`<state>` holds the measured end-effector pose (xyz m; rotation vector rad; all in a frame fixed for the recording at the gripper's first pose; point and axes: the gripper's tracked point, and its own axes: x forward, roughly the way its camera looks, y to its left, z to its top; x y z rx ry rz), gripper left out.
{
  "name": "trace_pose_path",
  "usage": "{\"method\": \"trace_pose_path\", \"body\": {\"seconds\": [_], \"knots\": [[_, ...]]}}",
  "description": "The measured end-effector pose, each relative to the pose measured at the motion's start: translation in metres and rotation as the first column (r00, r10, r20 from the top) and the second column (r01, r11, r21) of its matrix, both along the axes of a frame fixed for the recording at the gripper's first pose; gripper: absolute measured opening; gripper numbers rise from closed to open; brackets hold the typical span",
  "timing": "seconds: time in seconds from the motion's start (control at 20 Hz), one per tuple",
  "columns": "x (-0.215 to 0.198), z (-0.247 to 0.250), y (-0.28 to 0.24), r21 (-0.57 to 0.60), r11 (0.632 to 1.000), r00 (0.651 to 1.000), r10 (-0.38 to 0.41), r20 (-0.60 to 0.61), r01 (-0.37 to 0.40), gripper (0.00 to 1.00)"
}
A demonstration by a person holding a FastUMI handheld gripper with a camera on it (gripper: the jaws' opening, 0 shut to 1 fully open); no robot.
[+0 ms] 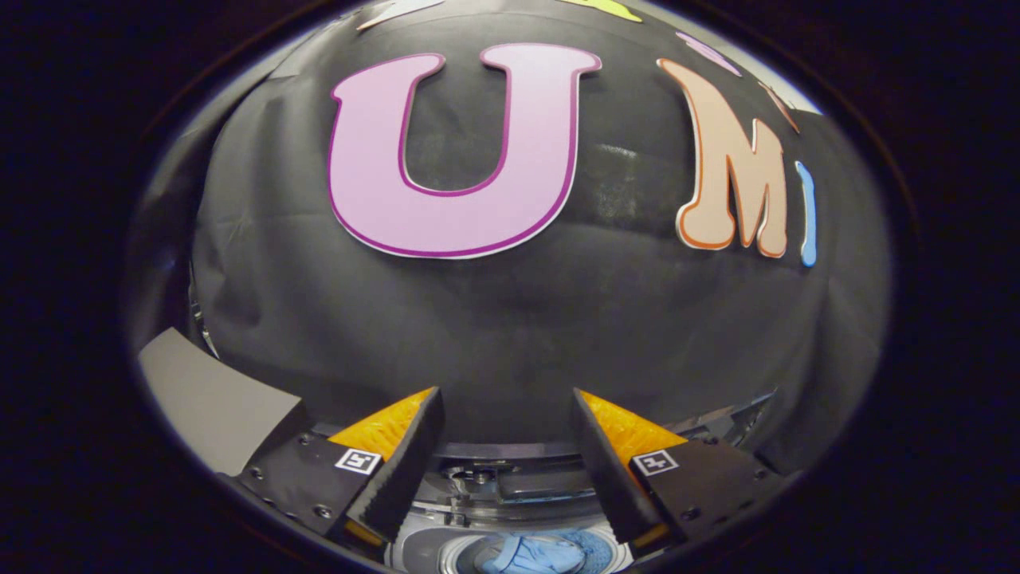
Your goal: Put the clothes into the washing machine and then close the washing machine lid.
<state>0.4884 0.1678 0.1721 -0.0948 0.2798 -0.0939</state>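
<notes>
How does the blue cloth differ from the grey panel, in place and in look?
The blue cloth lies low in the washing machine's round drum, below the gap between the open fingers of the hand-held gripper; the grey panel stands off to one side, beyond one finger. The blue cloth is crumpled and folded; the grey panel is flat and smooth. The gripper holds neither.

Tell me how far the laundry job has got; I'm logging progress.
Done, it seems: blue clothes already lie inside the washing machine drum, seen below and between the fingers. In hand: nothing; the tool is open and empty, raised above the opening and facing the booth's black wall. Left: closing the lid, since the drum is plainly uncovered. I cannot tell whether more clothes wait elsewhere.
</notes>
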Motion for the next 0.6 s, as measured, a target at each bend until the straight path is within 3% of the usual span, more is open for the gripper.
{"method": "trace_pose_path", "body": {"seconds": [0.6], "knots": [[0.001, -0.0017, -0.0001, 0.001, 1.0, 1.0, 0.011, -0.023, -0.011, 0.99]]}}
